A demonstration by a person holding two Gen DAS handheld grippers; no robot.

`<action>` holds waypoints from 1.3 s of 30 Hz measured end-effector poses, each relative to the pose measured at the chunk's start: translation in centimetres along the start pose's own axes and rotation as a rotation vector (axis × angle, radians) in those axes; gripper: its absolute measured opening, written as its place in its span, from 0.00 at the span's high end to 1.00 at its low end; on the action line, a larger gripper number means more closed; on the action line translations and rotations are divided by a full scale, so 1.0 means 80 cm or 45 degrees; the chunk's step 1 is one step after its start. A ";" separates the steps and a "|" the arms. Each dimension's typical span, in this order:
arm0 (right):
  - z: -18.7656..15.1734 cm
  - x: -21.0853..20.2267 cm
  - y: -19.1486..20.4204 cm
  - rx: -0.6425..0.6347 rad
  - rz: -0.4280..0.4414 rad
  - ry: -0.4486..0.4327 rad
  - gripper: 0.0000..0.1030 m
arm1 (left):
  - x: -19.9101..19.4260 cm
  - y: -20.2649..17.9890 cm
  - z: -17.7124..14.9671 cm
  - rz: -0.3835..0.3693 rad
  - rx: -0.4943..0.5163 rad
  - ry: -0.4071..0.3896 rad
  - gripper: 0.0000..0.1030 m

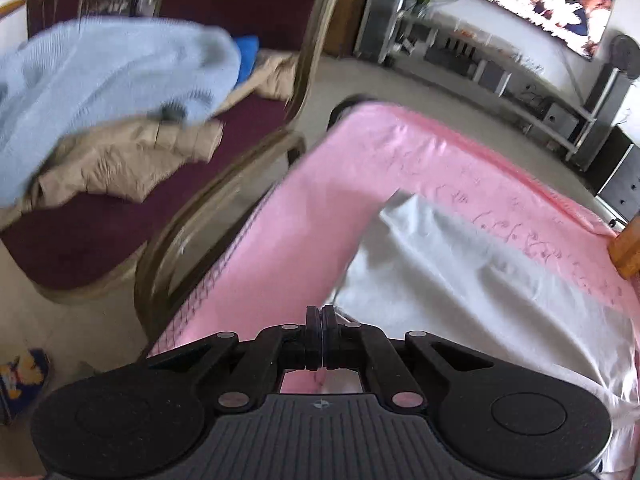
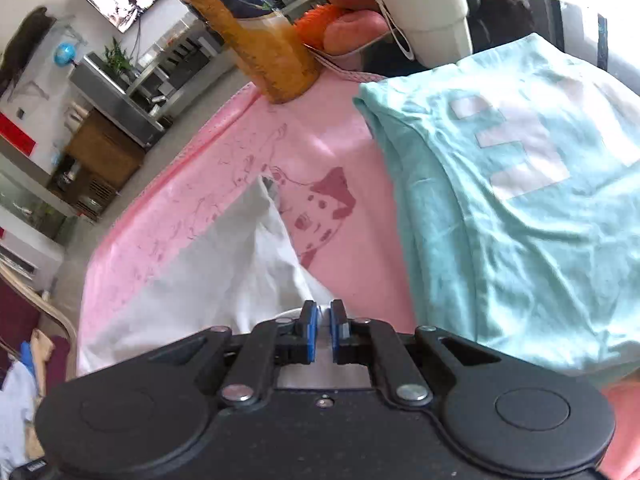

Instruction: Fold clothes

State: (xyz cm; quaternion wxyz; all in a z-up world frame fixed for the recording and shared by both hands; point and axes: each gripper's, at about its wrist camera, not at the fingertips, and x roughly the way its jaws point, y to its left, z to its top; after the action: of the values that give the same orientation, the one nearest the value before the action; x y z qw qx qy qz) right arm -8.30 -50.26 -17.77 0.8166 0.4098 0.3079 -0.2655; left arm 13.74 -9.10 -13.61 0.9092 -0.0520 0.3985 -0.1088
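Observation:
A white garment (image 1: pixel 460 280) lies spread on the pink tablecloth (image 1: pixel 320 200), with one corner pointing toward the far edge. My left gripper (image 1: pixel 322 314) is shut, and the garment's near edge is drawn up into its fingertips. In the right wrist view the same white garment (image 2: pixel 224 280) runs up between the blue pads of my right gripper (image 2: pixel 324 320), which is shut on it. A folded teal T-shirt (image 2: pixel 520 220) with white lettering lies on the tablecloth (image 2: pixel 352 128) to the right of that gripper.
A chair (image 1: pixel 224 200) with a maroon seat stands left of the table, holding a light blue knit (image 1: pixel 100 80) and a beige garment (image 1: pixel 120 160). At the table's far end stand a tall orange jar (image 2: pixel 264 48), a white cup (image 2: pixel 428 8) and a dish of fruit (image 2: pixel 352 28).

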 end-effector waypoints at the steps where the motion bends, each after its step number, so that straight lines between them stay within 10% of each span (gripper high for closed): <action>1: 0.002 -0.008 0.003 -0.028 0.022 -0.041 0.93 | -0.008 0.001 -0.003 -0.020 -0.004 -0.026 1.00; 6: 0.004 -0.041 -0.007 -0.017 0.110 -0.163 0.94 | -0.035 0.008 -0.022 -0.124 -0.033 -0.050 0.99; 9: 0.007 -0.040 -0.024 0.006 0.044 -0.137 0.89 | -0.026 0.001 -0.041 -0.050 0.074 0.110 0.93; 12: 0.006 -0.043 -0.046 0.080 0.053 -0.075 0.55 | -0.028 0.014 -0.052 -0.084 0.041 0.185 0.65; 15: -0.007 -0.055 -0.066 0.147 0.140 -0.052 0.52 | -0.033 0.034 -0.042 -0.150 -0.066 0.160 0.55; 26: -0.019 -0.019 -0.047 0.181 0.266 0.086 0.68 | 0.059 0.043 -0.015 -0.180 -0.301 0.371 0.55; 39: -0.022 -0.007 -0.049 0.210 0.255 0.129 0.67 | 0.056 0.070 -0.031 -0.372 -0.556 0.468 0.48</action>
State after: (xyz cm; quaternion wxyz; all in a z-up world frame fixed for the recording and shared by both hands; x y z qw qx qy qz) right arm -11.87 -50.68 -20.16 0.7861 0.5169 0.2833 -0.1860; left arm 15.75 -4.73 -19.50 0.7641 -0.2819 0.5584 -0.1575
